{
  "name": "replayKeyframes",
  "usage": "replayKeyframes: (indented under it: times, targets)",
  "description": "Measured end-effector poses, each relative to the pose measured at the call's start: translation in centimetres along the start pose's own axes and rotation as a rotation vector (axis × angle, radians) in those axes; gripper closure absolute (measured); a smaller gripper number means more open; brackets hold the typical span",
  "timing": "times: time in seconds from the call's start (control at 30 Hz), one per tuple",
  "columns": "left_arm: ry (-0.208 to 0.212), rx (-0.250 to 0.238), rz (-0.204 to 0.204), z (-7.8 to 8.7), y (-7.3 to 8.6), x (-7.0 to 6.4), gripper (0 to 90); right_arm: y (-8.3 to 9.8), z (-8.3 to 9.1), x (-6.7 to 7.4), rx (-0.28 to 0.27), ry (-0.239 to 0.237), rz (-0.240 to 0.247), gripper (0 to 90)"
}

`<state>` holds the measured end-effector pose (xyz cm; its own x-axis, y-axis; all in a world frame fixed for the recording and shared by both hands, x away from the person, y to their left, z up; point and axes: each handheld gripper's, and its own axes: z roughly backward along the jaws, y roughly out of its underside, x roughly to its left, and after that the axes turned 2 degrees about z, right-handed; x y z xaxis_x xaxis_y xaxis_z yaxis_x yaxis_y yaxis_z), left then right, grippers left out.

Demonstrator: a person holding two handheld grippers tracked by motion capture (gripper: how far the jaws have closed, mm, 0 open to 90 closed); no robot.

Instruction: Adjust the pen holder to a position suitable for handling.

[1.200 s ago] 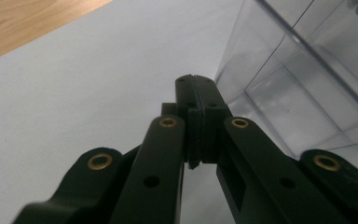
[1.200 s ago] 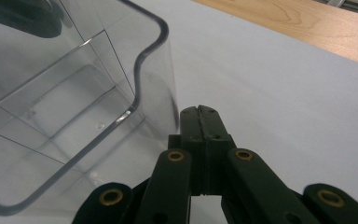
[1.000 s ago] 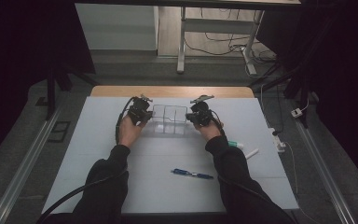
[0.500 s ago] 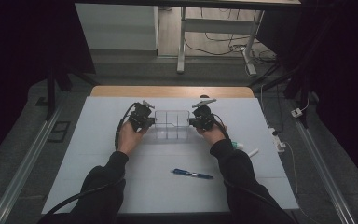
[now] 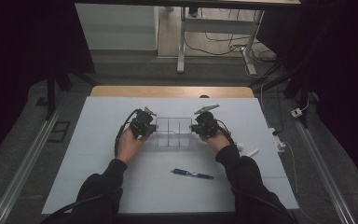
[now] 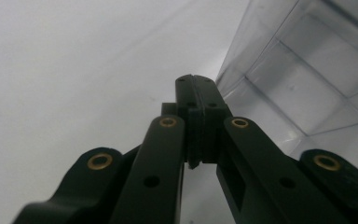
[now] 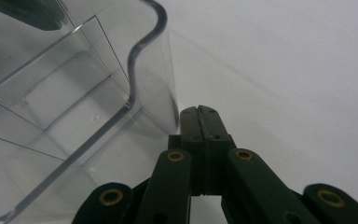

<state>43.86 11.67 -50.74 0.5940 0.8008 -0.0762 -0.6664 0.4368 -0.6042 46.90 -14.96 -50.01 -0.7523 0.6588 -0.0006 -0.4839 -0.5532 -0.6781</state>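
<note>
Both grippers have eased slightly apart along the ends of the clear plastic rectangular organiser tray with inner dividers (image 5: 173, 132), which has stayed near the middle of the white table (image 5: 98, 172). The left gripper (image 5: 144, 124) sits at the tray's left end and the right gripper (image 5: 205, 124) at its right end, each held in a hand with a dark sleeve.

In the left gripper view the left gripper's black jaws are pressed together with no gap, their tips just beside the tray's clear wall (image 6: 303, 70); nothing is seen between them. In the right gripper view the right gripper's jaws are likewise clenched on nothing, tips just beside the tray's curved corner (image 7: 154, 60).

Thin walls split the tray into compartments, and through the clear plastic they look empty.

A blue pen with a silver tip (image 5: 192, 174) lies on the table nearer the person, well apart from the tray. No writing can be read on anything.
</note>
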Motion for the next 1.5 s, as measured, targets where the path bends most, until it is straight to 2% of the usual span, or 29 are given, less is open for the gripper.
replayKeyframes:
  times: [0.43, 0.5, 0.53, 0.6, 0.7, 0.8, 0.9, 0.93, 0.97, 1.0, 1.1, 1.23, 1.5]
  targets:
    - [0.006, 0.019, -0.017, 0.6, 1.0, -1.4, 88.7, 1.1, 1.1, 0.9, 0.011, -0.022, 0.009, 90.0]
    - [0.014, 0.021, -0.017, 0.5, 1.1, -1.3, 88.7, 1.0, 1.1, 0.9, 0.017, -0.021, 0.010, 89.9]
    - [0.032, 0.019, -0.020, 0.5, 1.2, -1.0, 88.6, 1.0, 1.1, 1.0, 0.020, -0.015, 0.014, 90.0]
    - [0.021, 0.007, -0.015, 0.7, 1.3, -0.6, 88.1, 0.9, 1.2, 1.1, 0.013, -0.005, 0.021, 89.8]
    - [0.035, -0.013, -0.004, 1.2, 1.6, 0.0, 83.2, 0.9, 1.7, 1.1, 0.004, 0.019, 0.038, 83.8]
    - [0.075, -0.038, 0.005, 2.0, 2.2, 0.6, 76.8, 1.1, 2.3, 0.8, -0.014, 0.012, 0.026, 78.3]
    - [0.081, -0.051, -0.004, 2.7, 2.4, 0.3, 69.0, 1.3, 3.1, 0.6, -0.033, 0.005, 0.012, 72.4]
    - [0.076, -0.054, -0.010, 3.0, 2.4, 0.1, 69.0, 1.3, 3.1, 0.6, -0.033, 0.005, 0.012, 72.4]
    - [0.070, -0.058, -0.016, 3.3, 2.4, -0.1, 64.7, 1.5, 3.7, 0.6, -0.042, 0.006, 0.013, 68.9]
    - [0.064, -0.058, -0.033, 3.6, 2.4, -0.2, 64.7, 1.5, 3.7, 0.6, -0.042, 0.006, 0.013, 68.9]
    - [0.051, -0.063, -0.047, 4.6, 2.5, -0.6, 58.1, 1.8, 4.6, 0.7, -0.045, 0.003, 0.010, 62.7]
    - [0.050, -0.073, -0.041, 5.8, 3.1, -0.7, 51.3, 2.3, 5.6, 0.9, -0.046, 0.007, 0.020, 56.2]
    - [0.083, -0.107, -0.033, 8.4, 4.8, -1.4, 36.0, 2.9, 7.8, 1.7, -0.085, -0.035, -0.009, 41.5]
